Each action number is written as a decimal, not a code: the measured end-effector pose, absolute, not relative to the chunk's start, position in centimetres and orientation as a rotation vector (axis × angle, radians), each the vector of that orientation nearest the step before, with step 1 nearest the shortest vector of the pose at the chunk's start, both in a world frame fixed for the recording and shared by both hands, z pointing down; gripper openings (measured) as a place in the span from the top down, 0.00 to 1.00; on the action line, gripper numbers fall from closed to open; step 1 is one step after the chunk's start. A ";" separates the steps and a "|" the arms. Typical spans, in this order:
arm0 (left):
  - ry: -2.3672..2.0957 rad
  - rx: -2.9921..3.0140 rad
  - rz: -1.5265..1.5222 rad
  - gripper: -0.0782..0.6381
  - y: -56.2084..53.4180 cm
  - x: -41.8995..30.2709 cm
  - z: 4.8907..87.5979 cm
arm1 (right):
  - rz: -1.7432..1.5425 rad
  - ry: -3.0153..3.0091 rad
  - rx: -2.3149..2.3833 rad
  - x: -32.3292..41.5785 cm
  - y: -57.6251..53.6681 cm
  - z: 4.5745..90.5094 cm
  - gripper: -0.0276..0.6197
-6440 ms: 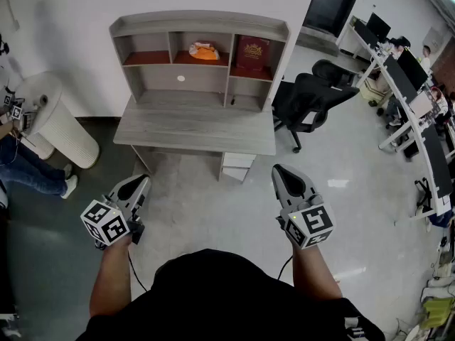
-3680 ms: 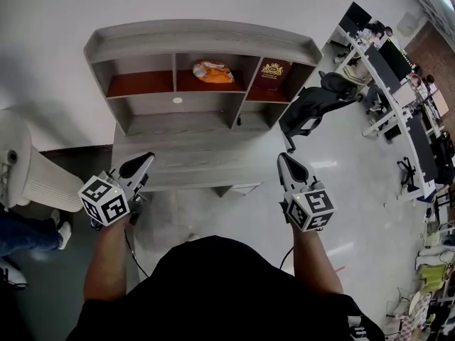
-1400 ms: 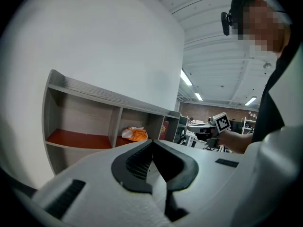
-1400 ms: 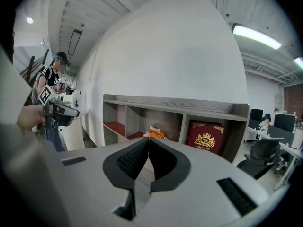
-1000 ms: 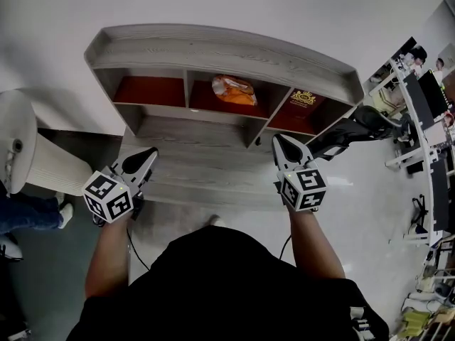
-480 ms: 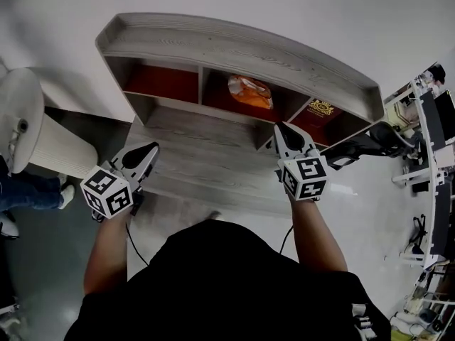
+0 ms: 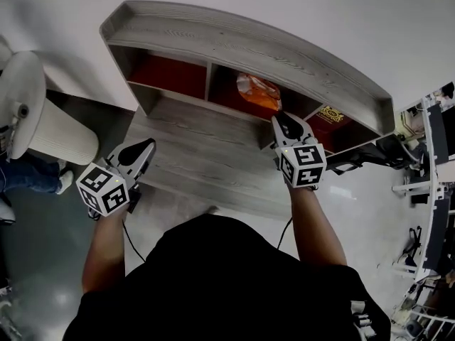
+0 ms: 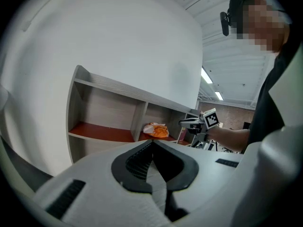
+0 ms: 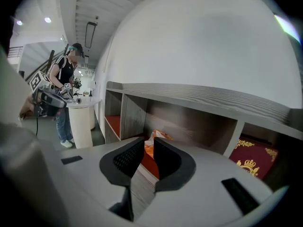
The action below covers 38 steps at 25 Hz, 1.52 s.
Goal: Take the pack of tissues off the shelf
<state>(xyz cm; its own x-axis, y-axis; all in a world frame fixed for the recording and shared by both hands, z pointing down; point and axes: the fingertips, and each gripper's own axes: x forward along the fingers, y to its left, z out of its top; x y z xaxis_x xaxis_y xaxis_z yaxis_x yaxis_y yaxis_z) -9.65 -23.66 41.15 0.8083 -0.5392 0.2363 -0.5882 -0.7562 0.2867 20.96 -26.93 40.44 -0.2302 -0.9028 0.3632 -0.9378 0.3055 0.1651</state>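
The orange pack of tissues (image 7: 257, 91) lies in the middle compartment of the grey shelf unit (image 7: 242, 45), on its red board. My right gripper (image 7: 282, 119) points at it from just in front of the compartment, a short way from the pack. Its jaws are opening with a narrow gap, and nothing is between them. Along them I see the tissue pack (image 9: 154, 139) further in. My left gripper (image 7: 147, 145) hangs low over the desk's left front, jaws shut and empty. From the left gripper view the pack (image 8: 156, 130) and my right gripper (image 8: 188, 123) show side by side.
A dark red book (image 7: 333, 116) stands in the right compartment; the left compartment (image 7: 167, 71) holds nothing. The desk top (image 7: 192, 155) lies below the shelf. A white round stand (image 7: 35, 112) and a person (image 9: 64, 96) are to the left, a black chair (image 7: 370, 155) to the right.
I have come right up to the desk. My right gripper has moved forward and up to the mouth of the middle compartment. My left gripper has stayed low at the desk's front.
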 end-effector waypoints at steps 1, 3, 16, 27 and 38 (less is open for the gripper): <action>-0.861 2.640 0.200 0.87 -23.7 -9.8 41.3 | 0.122 -2.187 1.636 21.0 -27.3 40.7 0.85; -0.880 2.627 0.206 0.87 -23.7 -10.3 41.6 | 0.118 -2.181 1.626 21.0 -28.0 41.1 0.84; -0.996 2.547 0.209 0.87 -23.4 -12.8 42.9 | -0.007 -2.082 1.531 21.0 -32.2 43.6 0.68; -1.043 2.476 0.211 0.87 -22.9 -13.5 44.2 | -0.071 -1.980 1.455 21.3 -35.7 45.7 0.50; -1.087 2.450 0.253 0.87 -21.8 -14.2 45.1 | -0.136 -1.901 1.387 22.4 -39.3 46.7 0.48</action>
